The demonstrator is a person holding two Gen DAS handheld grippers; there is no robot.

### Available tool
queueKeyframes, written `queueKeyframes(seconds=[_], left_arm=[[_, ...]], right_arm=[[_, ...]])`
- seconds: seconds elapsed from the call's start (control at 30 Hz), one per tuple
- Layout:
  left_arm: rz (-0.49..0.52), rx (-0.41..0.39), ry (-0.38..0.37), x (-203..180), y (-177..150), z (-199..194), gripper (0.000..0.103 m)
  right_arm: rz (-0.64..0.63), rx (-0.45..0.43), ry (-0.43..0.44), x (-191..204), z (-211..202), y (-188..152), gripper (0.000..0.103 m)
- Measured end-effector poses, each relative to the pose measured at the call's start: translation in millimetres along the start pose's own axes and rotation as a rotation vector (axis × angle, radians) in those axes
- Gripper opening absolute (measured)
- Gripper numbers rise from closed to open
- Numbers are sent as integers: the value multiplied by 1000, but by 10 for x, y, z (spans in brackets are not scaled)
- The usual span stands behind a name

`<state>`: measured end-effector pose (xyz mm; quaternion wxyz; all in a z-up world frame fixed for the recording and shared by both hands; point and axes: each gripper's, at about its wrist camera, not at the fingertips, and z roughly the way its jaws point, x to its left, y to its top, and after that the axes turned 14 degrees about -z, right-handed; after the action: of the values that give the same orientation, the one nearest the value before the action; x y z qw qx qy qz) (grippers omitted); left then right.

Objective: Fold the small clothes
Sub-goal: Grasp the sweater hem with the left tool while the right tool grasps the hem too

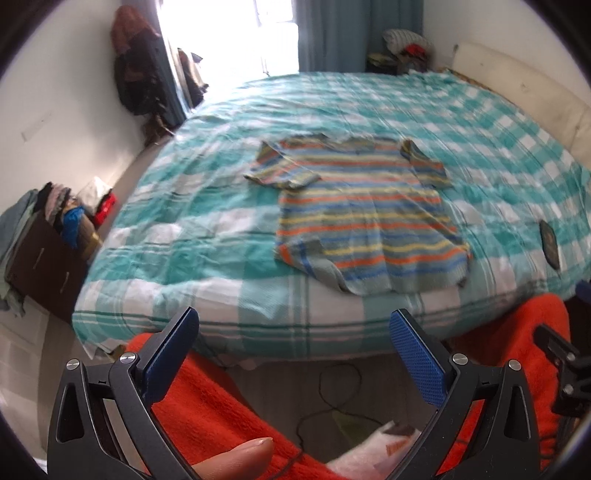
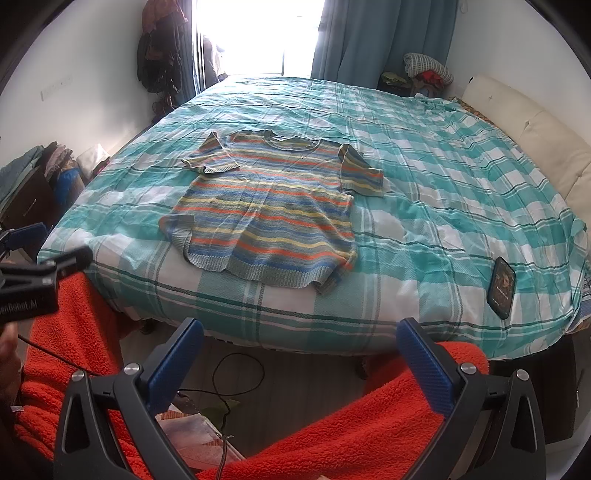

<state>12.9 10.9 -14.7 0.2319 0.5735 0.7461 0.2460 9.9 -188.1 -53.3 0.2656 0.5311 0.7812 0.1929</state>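
Left wrist view: the left gripper (image 1: 293,354) fills the bottom of the frame with its blue-padded fingers (image 1: 417,360) spread wide and nothing between them, held off the near edge of the bed (image 1: 184,229). A striped knit shirt (image 1: 364,214) in orange, yellow, blue and grey-green lies flat in the middle of the frame on the teal-and-white checked bedspread, neck toward the far window (image 1: 229,33), hem toward the bed's near edge, both short sleeves spread out to the sides. The lower left corner of the hem is turned up a little. A dark phone (image 1: 549,240) lies on the bedspread at the right of the frame, apart from the shirt. An orange fleece blanket (image 1: 207,417) shows below the bed edge, and a fingertip (image 1: 236,456) sits at the bottom edge beside the left finger. The picture is somewhat blurred. In the right wrist view, the right gripper (image 2: 299,354) likewise stands wide and empty at the bottom of the frame, short of the bed. The shirt lies left of centre, the phone at lower right near the bed's edge. Part of the left gripper's body shows at the left edge, over the orange blanket. A dark cable (image 2: 236,373) loops on the floor between the fingers.
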Motion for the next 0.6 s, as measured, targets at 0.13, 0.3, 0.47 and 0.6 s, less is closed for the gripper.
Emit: queueKeyframes(seconds=[0.13,0.3,0.47,0.6], left_arm=[[-18,-131,66,230,227,20,103],[-134,-41,76,631,479,315,103],[-242,76,-89,711,633,845,102],[-30,285,-362,311,880,1657,102]], right_arm=[[23,-75,8,-127,-56,41,103],[104,-258,39,-502,-224,79,103],[143,-257,28,-678,-110,125,103],[161,-188,63,-701,66,80,103]])
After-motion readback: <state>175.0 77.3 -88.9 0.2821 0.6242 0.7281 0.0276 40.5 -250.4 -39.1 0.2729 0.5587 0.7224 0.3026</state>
